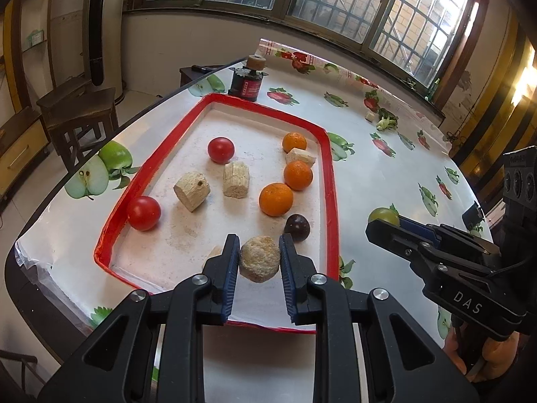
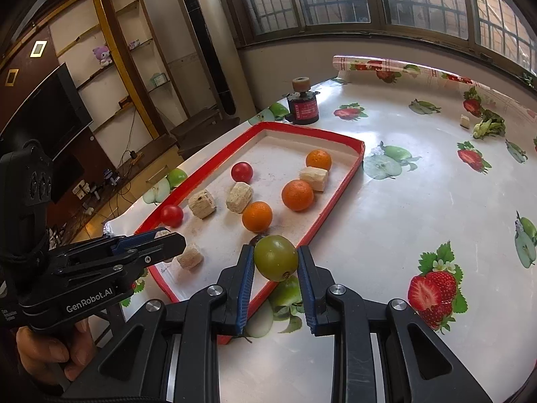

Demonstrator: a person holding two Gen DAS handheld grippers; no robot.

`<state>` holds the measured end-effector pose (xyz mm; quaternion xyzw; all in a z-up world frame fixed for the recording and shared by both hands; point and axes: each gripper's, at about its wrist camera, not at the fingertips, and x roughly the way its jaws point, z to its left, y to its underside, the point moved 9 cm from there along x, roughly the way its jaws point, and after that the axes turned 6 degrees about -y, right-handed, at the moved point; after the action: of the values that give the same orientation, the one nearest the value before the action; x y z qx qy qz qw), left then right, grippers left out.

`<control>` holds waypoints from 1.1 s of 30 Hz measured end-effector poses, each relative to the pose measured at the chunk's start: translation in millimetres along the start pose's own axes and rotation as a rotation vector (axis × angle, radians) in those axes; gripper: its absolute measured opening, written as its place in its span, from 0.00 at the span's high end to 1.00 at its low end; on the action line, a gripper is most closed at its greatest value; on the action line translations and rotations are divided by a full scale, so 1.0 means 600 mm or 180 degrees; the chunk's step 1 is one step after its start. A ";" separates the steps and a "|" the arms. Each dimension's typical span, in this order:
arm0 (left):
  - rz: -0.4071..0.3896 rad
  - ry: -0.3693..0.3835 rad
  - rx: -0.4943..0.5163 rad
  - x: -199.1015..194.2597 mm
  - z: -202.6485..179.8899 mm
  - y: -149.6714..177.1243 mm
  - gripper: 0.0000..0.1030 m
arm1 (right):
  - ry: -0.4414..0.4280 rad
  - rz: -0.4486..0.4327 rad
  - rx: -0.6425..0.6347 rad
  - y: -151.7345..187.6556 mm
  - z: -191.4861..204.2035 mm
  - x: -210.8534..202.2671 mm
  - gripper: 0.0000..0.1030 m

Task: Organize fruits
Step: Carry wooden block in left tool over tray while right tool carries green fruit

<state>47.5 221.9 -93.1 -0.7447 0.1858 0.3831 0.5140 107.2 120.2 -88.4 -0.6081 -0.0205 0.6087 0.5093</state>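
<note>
A red-rimmed white tray (image 1: 330,168) (image 2: 352,171) holds two red tomatoes (image 1: 144,213) (image 2: 241,172), three oranges (image 1: 276,199) (image 2: 297,194), a dark plum (image 1: 297,227) and several beige chunks (image 1: 192,190) (image 2: 239,196). My left gripper (image 1: 259,252) is shut on a round beige fruit (image 1: 260,258) above the tray's near end. My right gripper (image 2: 275,262) is shut on a green fruit (image 2: 276,258), held over the tray's near right rim; the green fruit also shows in the left wrist view (image 1: 384,216).
A dark jar with a cork-coloured top (image 1: 246,82) (image 2: 303,107) stands beyond the tray. A white cube (image 2: 465,121) and green leafy scrap (image 2: 488,127) lie far right. Table edge runs left of the tray; a stool (image 1: 80,110) stands beyond it.
</note>
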 end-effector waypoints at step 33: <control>0.0259 -0.0274 -0.0185 0.065 0.098 0.025 0.79 | -0.0222 0.0552 -0.0206 0.053 0.070 0.139 0.74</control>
<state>39.9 274.2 -142.4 -0.7340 0.1824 0.4405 0.4837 77.9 183.4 -158.1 -0.6022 -0.0052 0.6703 0.4337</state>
